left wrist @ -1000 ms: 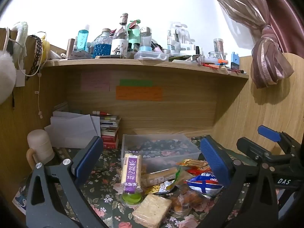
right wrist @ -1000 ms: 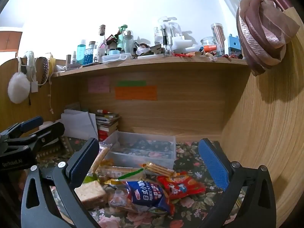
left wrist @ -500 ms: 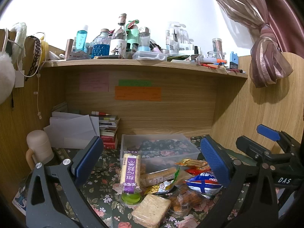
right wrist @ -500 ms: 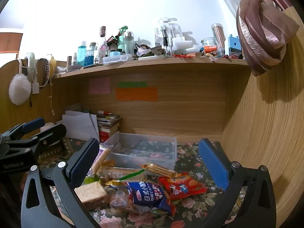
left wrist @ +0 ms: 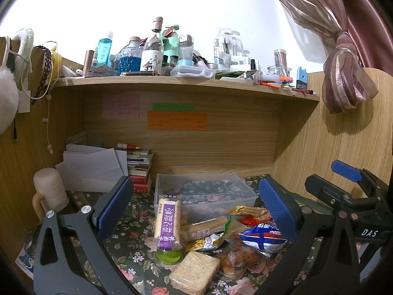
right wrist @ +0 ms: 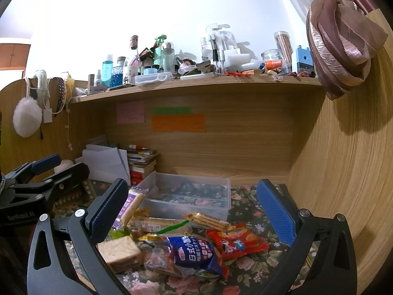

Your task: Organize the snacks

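Note:
A pile of snacks lies on the floral desk cloth in front of a clear plastic box [left wrist: 206,194], also in the right wrist view [right wrist: 189,194]. A purple-label biscuit pack [left wrist: 167,221] leans on the box. A square cracker pack [left wrist: 195,271], a blue bag [right wrist: 196,253] and a red bag [right wrist: 235,243] lie in front. My left gripper [left wrist: 196,211] is open and empty above the pile. My right gripper [right wrist: 194,211] is open and empty, to the right of the left one.
A beige mug [left wrist: 49,194], white envelopes [left wrist: 95,167] and stacked books [left wrist: 140,169] stand at the back left. A shelf [left wrist: 186,83] crowded with bottles runs overhead. A wooden side panel [right wrist: 343,172] closes the right.
Both grippers have drifted very slightly; the view barely shifts. Nothing was picked up or moved.

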Demonstrator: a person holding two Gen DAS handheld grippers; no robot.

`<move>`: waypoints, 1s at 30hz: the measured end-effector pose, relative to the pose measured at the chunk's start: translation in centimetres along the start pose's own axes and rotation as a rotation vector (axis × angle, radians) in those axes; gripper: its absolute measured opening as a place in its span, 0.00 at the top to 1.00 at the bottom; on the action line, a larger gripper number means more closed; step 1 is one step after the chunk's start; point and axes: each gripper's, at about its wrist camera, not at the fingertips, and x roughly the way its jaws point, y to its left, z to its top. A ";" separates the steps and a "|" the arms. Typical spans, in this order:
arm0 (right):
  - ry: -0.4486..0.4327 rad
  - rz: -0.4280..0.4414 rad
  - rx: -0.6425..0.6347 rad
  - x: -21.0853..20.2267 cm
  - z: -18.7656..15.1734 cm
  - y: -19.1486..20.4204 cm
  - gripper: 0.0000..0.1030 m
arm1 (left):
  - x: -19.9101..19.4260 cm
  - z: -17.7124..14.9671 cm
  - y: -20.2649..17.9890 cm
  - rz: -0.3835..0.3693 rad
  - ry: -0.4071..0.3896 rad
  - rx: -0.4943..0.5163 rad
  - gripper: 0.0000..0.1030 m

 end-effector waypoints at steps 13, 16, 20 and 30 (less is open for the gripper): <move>-0.002 0.006 0.001 0.0 0.0 0.2 0.00 | 0.0 0.0 0.0 -0.001 0.000 -0.001 0.00; -0.002 0.006 0.001 0.0 0.0 0.3 0.00 | 0.0 0.0 0.0 -0.002 0.001 -0.001 0.00; -0.003 0.008 0.001 -0.1 0.0 0.4 0.00 | 0.0 0.0 0.0 -0.002 0.000 -0.002 0.00; -0.003 0.012 0.002 -0.1 0.1 0.6 0.00 | 0.0 0.0 0.0 -0.002 0.000 -0.002 0.00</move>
